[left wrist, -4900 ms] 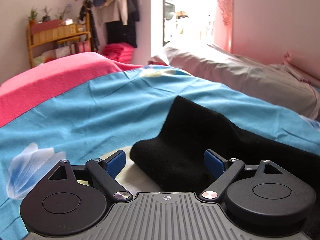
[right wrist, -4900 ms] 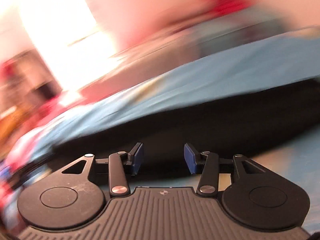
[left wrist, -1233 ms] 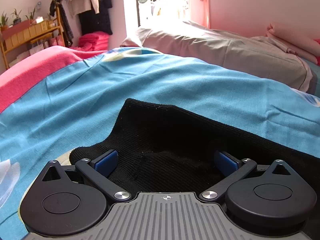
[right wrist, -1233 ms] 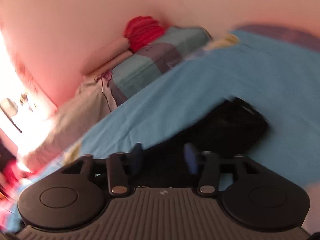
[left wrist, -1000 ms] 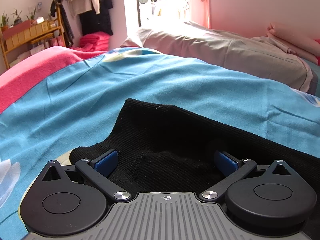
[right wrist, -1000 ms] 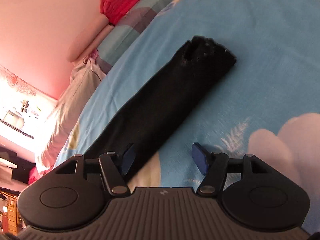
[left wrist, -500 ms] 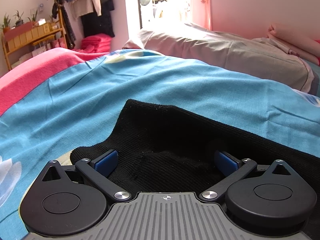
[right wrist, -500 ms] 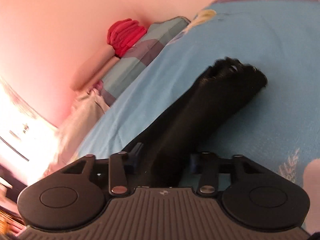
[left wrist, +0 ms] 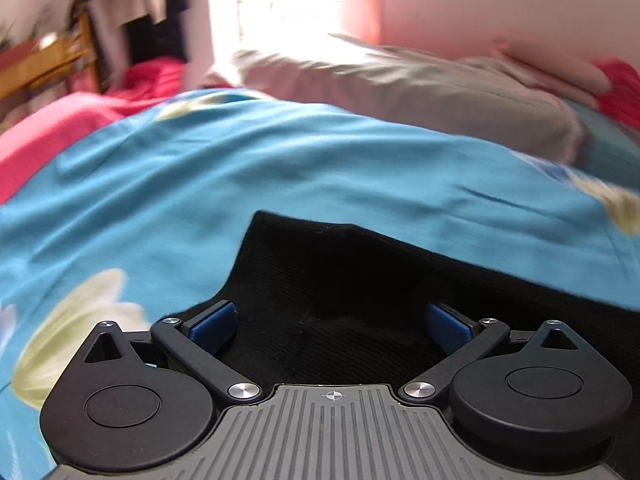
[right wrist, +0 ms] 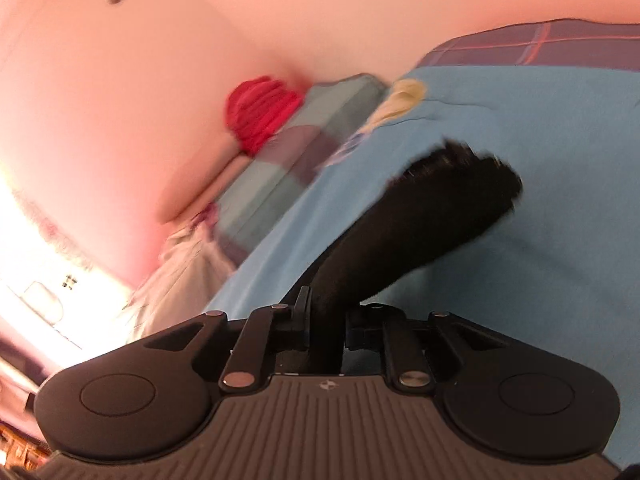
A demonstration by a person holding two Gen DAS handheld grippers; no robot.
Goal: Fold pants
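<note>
Black knitted pants [left wrist: 360, 272] lie on a blue flowered bedsheet [left wrist: 200, 184]. In the left wrist view my left gripper [left wrist: 330, 320] stands open and wide over the near end of the pants, with dark cloth lying between its blue pads [left wrist: 212, 322]. In the right wrist view my right gripper [right wrist: 326, 322] has its jaws closing on a bunched part of a pants leg [right wrist: 440, 208], and the pads pinch the cloth. From the jaws that leg stretches away up and to the right, its far end over the sheet [right wrist: 540, 260].
Grey bedding [left wrist: 400, 84] and a pink bolster lie along the pink wall. A red folded cloth [right wrist: 260, 112] sits on a checked pillow [right wrist: 304, 148]. A pink blanket [left wrist: 60, 128], a wooden shelf and hanging clothes are at the far left.
My right gripper has gone from wide open beside the pants leg to pinched on it, and the leg has come up towards the camera. The left view has shifted and blurred a little.
</note>
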